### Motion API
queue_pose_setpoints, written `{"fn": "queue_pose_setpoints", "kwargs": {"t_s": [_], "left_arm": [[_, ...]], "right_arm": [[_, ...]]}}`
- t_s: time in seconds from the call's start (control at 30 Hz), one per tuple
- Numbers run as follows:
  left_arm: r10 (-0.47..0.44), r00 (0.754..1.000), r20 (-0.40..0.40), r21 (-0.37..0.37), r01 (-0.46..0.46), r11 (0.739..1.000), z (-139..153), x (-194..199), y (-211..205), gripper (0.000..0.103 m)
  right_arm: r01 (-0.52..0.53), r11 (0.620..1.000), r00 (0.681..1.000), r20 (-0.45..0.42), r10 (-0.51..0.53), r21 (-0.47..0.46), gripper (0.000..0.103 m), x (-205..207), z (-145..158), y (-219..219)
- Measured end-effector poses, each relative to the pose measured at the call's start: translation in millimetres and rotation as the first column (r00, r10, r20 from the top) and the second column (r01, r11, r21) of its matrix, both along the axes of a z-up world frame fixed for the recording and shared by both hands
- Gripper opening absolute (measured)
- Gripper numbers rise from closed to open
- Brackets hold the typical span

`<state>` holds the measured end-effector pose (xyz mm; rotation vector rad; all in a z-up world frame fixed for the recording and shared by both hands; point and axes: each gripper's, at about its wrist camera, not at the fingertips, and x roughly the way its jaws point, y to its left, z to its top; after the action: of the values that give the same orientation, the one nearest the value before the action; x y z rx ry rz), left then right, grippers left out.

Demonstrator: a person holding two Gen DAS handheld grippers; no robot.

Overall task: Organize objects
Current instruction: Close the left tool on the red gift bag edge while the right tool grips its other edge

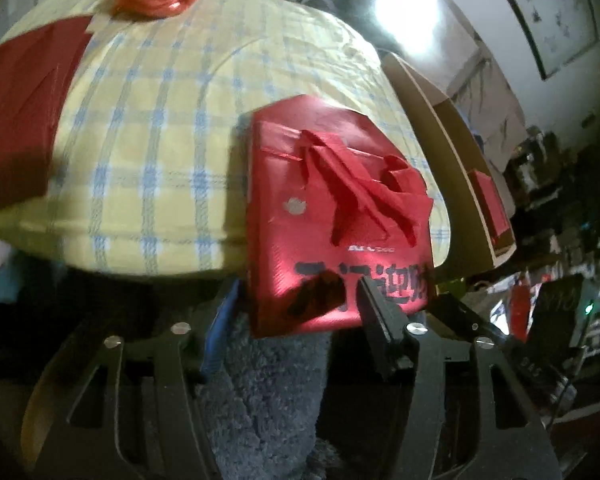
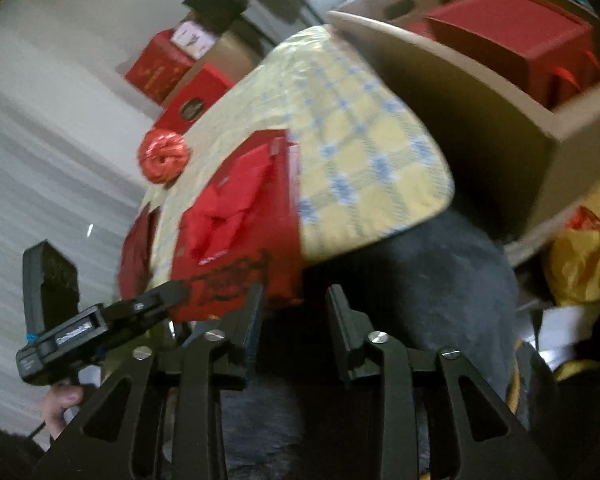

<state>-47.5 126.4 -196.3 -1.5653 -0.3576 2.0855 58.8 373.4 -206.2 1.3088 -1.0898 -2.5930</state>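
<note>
Red gift bag (image 1: 332, 216) on checked cloth (image 1: 160, 128) — both grippers close by

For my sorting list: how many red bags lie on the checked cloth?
2. One red bag with black lettering overhangs the near edge of the checked cloth; a second red bag lies at its left edge. More may be hidden.

The red bag (image 1: 332, 216) looks like glossy, faintly ribbed coated paper with matt fabric handles. The checked cloth (image 1: 160, 128) is soft woven cotton, matt. The grey blanket (image 1: 268, 392) is fuzzy fleece. The cardboard box (image 2: 460, 92) is plain, matt. The red twine ball (image 2: 163, 155) shines like plastic.
</note>
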Motion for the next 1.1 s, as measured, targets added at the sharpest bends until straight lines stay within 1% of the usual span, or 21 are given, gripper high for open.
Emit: {"fn": "queue_pose_setpoints", "kwargs": {"t_s": [0.07,0.1,0.13,0.17,0.2,0.23,0.3,0.33,0.4,0.43,0.47,0.5,0.53,0.57,0.63,0.7,0.73,0.77,0.87,0.97,1.1], "left_arm": [[0.053,0.998,-0.013,0.018,-0.053,0.998,3,0,-11,0.079],[0.076,0.997,-0.026,0.03,-0.075,0.997,4,2,-18,0.083],[0.081,0.996,-0.03,0.045,-0.08,0.996,2,2,-21,0.093],[0.069,0.997,-0.017,0.083,-0.068,0.994,-2,3,-23,0.098],[0.055,0.998,0.008,0.117,-0.055,0.992,-7,2,-23,0.098],[0.05,0.997,0.066,0.16,-0.06,0.985,-16,0,-24,0.098],[0.054,0.986,0.159,0.213,-0.088,0.973,-31,-7,-24,0.098],[0.061,0.977,0.203,0.244,-0.111,0.963,-39,-12,-25,0.098],[0.072,0.969,0.235,0.261,-0.135,0.956,-47,-18,-24,0.097],[0.071,0.97,0.233,0.259,-0.132,0.957,-47,-21,-22,0.096],[0.065,0.973,0.223,0.249,-0.121,0.961,-47,-24,-20,0.092],[0.067,0.975,0.211,0.244,-0.119,0.963,-46,-27,-19,0.088],[0.067,0.976,0.208,0.244,-0.118,0.962,-45,-29,-17,0.082],[0.065,0.976,0.206,0.249,-0.116,0.962,-43,-31,-16,0.074],[0.053,0.981,0.184,0.254,-0.1,0.962,-40,-34,-11,0.058],[0.044,0.989,0.143,0.202,-0.073,0.977,-35,-32,-4,0.053],[0.043,0.992,0.115,0.161,-0.061,0.985,-32,-29,-2,0.045],[0.037,0.995,0.092,0.136,-0.049,0.989,-31,-27,0,0.046],[0.021,0.998,0.054,0.118,-0.027,0.993,-23,-22,4,0.044],[-0.031,0.999,-0.038,0.05,0.033,0.998,-5,-18,17,0.043],[-0.095,0.976,-0.194,-0.046,0.087,0.995,29,-4,29,0.042]], "right_arm": [[0.026,0.999,1.0,-0.008,-0.027,-0.034,0.055,3,0,8],[0.036,0.997,0.999,-0.025,-0.038,-0.072,0.06,3,-1,12],[0.036,0.991,0.998,-0.046,-0.042,-0.125,0.063,2,-2,16],[0.03,0.982,0.997,-0.065,-0.043,-0.188,0.068,-1,-5,19],[0.02,0.966,0.996,-0.079,-0.042,-0.258,0.069,-3,-10,22],[0.012,0.934,0.995,-0.086,-0.045,-0.357,0.069,-6,-20,24],[0.015,0.902,0.996,-0.073,-0.051,-0.431,0.069,-11,-30,24],[0.02,0.902,0.997,-0.062,-0.052,-0.432,0.069,-13,-34,22],[0.021,0.912,0.998,-0.053,-0.047,-0.41,0.069,-16,-35,19],[0.021,0.913,0.997,-0.053,-0.047,-0.407,0.068,-18,-35,19],[0.023,0.913,0.997,-0.056,-0.05,-0.407,0.065,-20,-36,20],[0.023,0.913,0.997,-0.059,-0.052,-0.407,0.058,-20,-37,21],[0.026,0.915,0.997,-0.059,-0.054,-0.402,0.054,-22,-37,22],[0.031,0.918,0.997,-0.054,-0.057,-0.395,0.041,-23,-39,22],[0.023,0.921,0.997,-0.062,-0.051,-0.39,0.027,-26,-40,20],[0.015,0.931,0.996,-0.077,-0.046,-0.364,0.024,-24,-37,16],[0.013,0.939,0.996,-0.082,-0.044,-0.343,0.024,-21,-36,15],[0.012,0.947,0.995,-0.088,-0.043,-0.322,0.023,-19,-34,14],[0.009,0.961,0.995,-0.098,-0.038,-0.278,0.021,-17,-28,12],[0.015,0.978,0.993,-0.114,-0.04,-0.209,0.021,-13,-17,8],[0.004,0.995,0.984,-0.176,-0.022,-0.104,0.02,-12,5,-1]]}}
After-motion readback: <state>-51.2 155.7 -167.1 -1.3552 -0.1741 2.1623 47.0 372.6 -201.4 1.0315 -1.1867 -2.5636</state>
